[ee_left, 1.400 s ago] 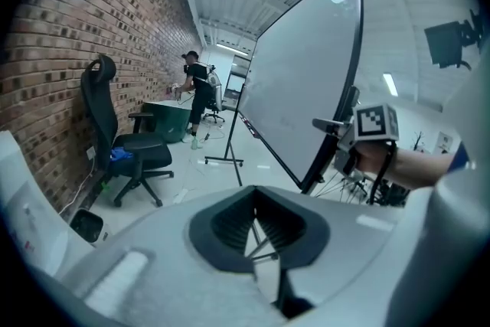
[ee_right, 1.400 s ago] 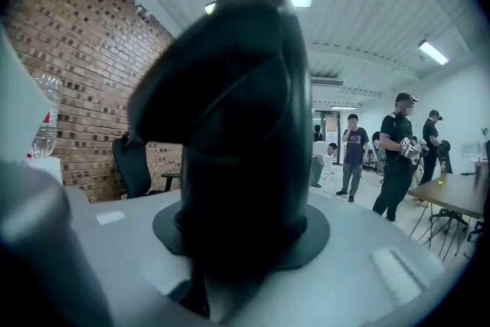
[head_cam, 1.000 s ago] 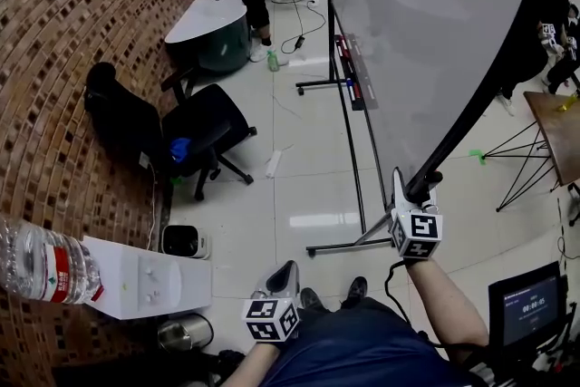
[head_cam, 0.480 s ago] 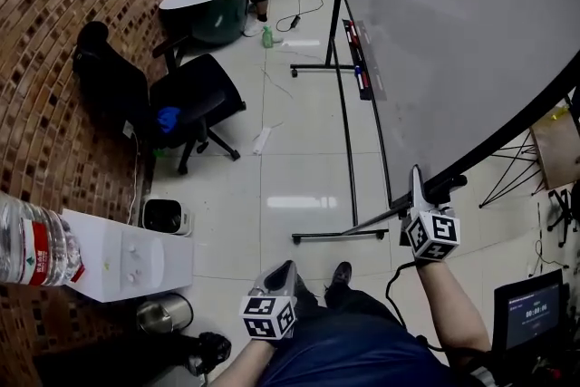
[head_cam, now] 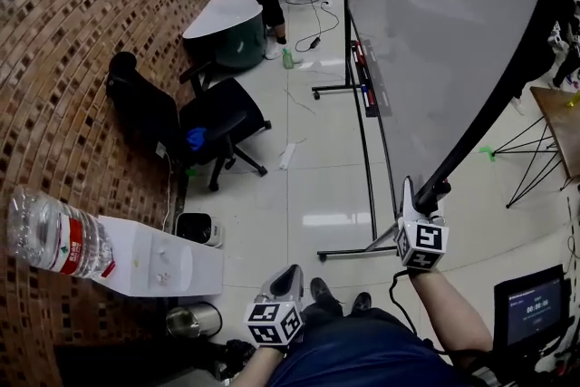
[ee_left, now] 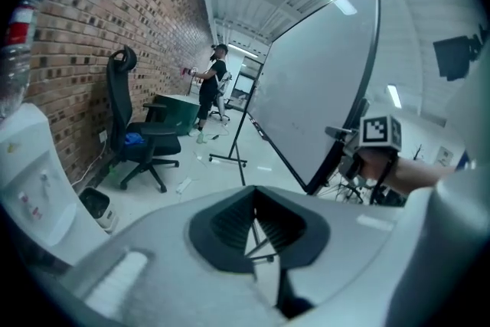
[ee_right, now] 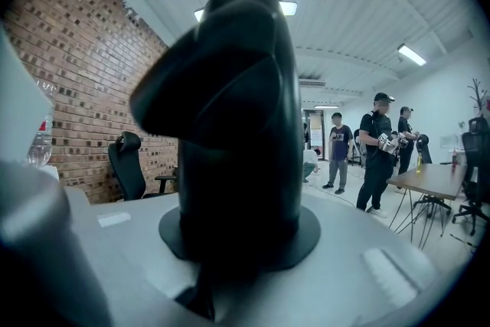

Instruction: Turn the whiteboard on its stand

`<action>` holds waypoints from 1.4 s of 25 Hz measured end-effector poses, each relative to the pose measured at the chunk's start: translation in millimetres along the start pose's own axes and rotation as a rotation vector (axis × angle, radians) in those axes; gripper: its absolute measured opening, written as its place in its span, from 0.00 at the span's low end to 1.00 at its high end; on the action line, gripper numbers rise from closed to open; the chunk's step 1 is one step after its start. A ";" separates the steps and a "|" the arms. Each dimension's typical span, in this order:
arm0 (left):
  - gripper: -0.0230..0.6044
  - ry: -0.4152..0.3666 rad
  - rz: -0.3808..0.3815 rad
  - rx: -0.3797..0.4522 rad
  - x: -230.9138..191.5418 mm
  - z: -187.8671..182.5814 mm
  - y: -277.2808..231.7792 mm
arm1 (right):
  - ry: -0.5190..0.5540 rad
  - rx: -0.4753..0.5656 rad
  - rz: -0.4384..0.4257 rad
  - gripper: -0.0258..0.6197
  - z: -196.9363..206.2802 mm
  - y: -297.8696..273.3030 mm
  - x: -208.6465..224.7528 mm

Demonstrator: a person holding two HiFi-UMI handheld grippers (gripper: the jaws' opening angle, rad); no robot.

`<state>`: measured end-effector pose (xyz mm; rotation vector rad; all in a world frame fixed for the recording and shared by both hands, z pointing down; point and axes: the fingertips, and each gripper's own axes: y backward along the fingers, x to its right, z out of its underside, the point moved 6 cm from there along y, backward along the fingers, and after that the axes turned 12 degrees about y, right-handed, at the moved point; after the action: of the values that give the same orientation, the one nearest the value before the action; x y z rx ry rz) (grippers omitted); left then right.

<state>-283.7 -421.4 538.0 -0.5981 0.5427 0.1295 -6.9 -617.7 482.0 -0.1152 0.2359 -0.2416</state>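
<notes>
At the far left a water bottle (head_cam: pixel 53 237) lies by the brick wall (head_cam: pixel 82 32), with a black office chair (head_cam: pixel 195 127) beyond it on the pale floor (head_cam: pixel 299 195). The left hand-held gripper (head_cam: pixel 288 278) hangs low in front of the person. Its jaws are closed together with nothing between them, and it is well apart from the board, pointing towards it. To its right, the stand (head_cam: pixel 366 154) runs as thin black legs across the floor under the whiteboard (head_cam: pixel 444 23). The whiteboard is tilted, its grey face filling the upper right, and its black-framed lower corner dips towards the person. The right hand-held gripper (head_cam: pixel 419 195) is at that corner. Its jaws have just been closing and now clamp on the black frame edge, which fills its own view between them.
</notes>
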 end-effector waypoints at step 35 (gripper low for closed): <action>0.05 0.059 -0.089 0.023 -8.7 113.1 147.3 | -0.017 0.002 0.017 0.20 15.6 150.4 -22.8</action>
<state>-280.2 -235.8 547.0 -0.6040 0.5726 0.0213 9.0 -465.6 480.9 -0.1127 0.2201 -0.2241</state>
